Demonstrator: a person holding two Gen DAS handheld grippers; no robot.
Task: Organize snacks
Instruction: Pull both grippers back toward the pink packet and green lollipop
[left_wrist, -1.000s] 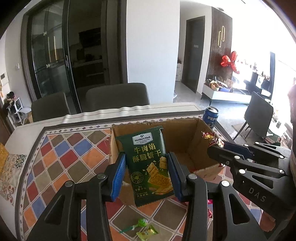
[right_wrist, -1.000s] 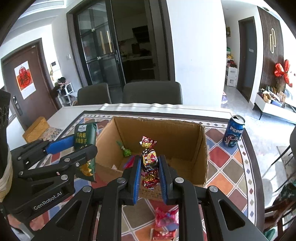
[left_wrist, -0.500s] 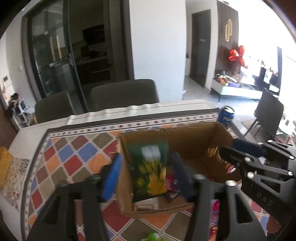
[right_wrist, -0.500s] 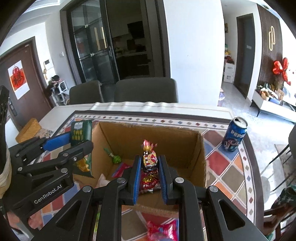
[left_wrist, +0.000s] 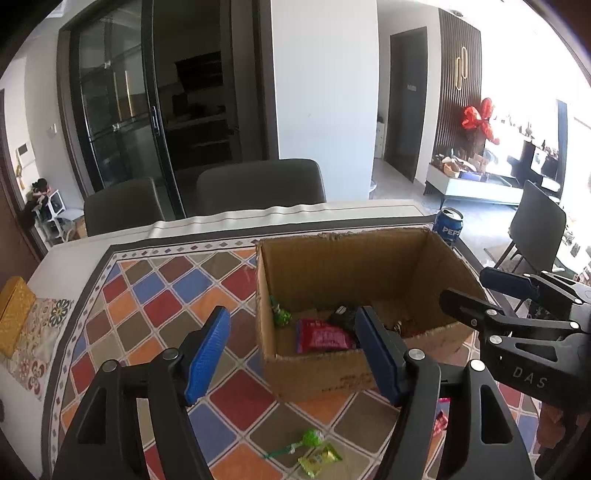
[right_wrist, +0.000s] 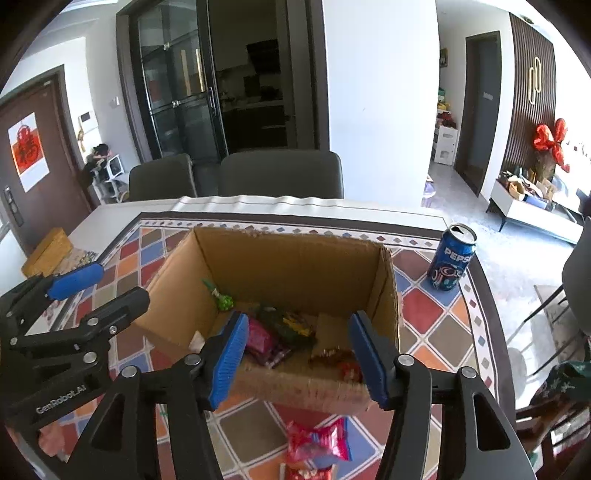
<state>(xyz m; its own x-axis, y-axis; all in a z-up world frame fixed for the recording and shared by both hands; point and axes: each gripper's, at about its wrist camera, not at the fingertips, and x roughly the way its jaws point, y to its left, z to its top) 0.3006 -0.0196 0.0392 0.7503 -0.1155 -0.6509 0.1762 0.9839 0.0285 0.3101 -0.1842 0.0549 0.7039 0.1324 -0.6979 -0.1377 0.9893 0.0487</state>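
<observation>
Now, box: the open brown cardboard box (right_wrist: 295, 266) stands in the middle of the colourful diamond-pattern tablecloth (left_wrist: 166, 295), probably as the place to collect the snacks.
Snacks inside: a green biscuit packet (right_wrist: 286, 325), a pink-red wrapper (right_wrist: 264, 341) and a gold-red twisted candy (right_wrist: 332, 358) lie on the box floor.
Snacks left: a green lollipop (left_wrist: 308, 439) and a yellow-green candy (left_wrist: 319, 458) lie near, in front of the box; a pink packet (right_wrist: 317, 439) also.
Left gripper (left_wrist: 291, 350): its jaws have just been opening; nothing between them.
Right gripper (right_wrist: 295, 354): jaws have just been opening too, half wide, holding nothing, above the near box wall.
</observation>
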